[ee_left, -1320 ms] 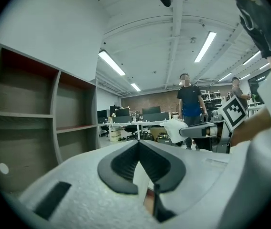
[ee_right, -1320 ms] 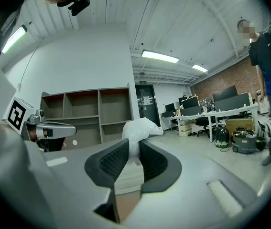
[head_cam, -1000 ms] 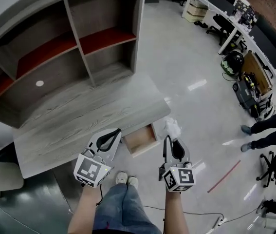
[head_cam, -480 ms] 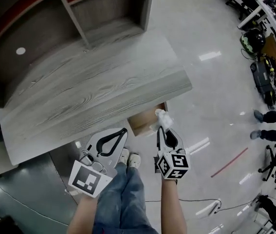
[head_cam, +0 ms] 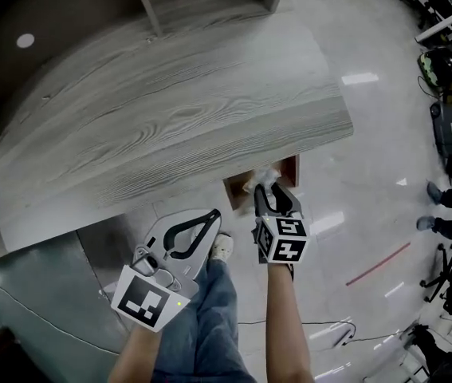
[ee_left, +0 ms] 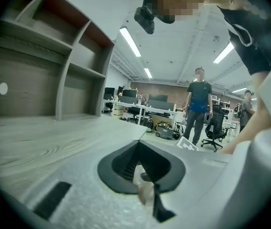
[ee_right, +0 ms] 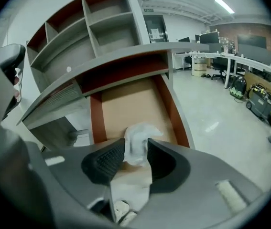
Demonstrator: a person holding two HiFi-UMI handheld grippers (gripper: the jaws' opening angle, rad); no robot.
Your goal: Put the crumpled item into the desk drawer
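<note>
The crumpled item is a white wad of tissue (ee_right: 137, 135). It sits between the pads of my right gripper (ee_right: 135, 149), just over the pale wooden bottom of the open desk drawer (ee_right: 130, 104). Those jaws have just been opening, and the wad now rests loosely in the gap. In the head view the right gripper (head_cam: 269, 190) points down into the drawer (head_cam: 293, 167), which sticks out from under the desk's front edge, and the tissue (head_cam: 264, 179) shows at its tips. My left gripper (head_cam: 210, 214) hangs left of the drawer, shut and empty; its own view (ee_left: 137, 147) looks along the desktop.
The grey wood-grain desk (head_cam: 170, 126) carries a shelf unit (head_cam: 150, 2) at the back. My shoes (head_cam: 222, 247) stand on the glossy floor below the drawer. A grey cabinet side (head_cam: 42, 286) is at the lower left. People (ee_left: 200, 109) and office chairs are farther off.
Both grippers have come down. The right one has carried the tissue from above the floor to the open drawer, and its jaws stand wider. The left one sank beside the desk edge.
</note>
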